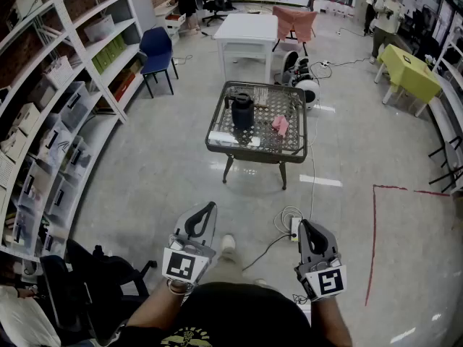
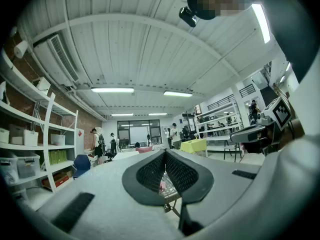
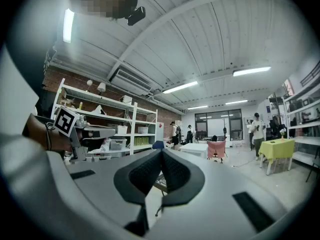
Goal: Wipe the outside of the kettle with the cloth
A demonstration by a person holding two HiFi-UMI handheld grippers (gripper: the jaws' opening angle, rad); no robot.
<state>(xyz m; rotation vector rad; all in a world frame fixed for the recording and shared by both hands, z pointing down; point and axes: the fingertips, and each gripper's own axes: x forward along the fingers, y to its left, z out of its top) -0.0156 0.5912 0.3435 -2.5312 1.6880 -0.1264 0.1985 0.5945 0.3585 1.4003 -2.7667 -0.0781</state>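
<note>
A dark kettle stands on a small glass-topped table some way ahead of me on the floor. A pink cloth lies on the same table to the kettle's right. My left gripper and right gripper are held level near my waist, far short of the table. Both are shut with nothing between the jaws. In the left gripper view the left gripper has its pads together, and a bit of the table and pink cloth shows below them. The right gripper looks the same in its own view.
Tall white shelving with bins runs along the left. A blue chair and a white table stand behind the glass table. A power strip with cables lies on the floor ahead. Red tape marks the floor at right. People stand far back.
</note>
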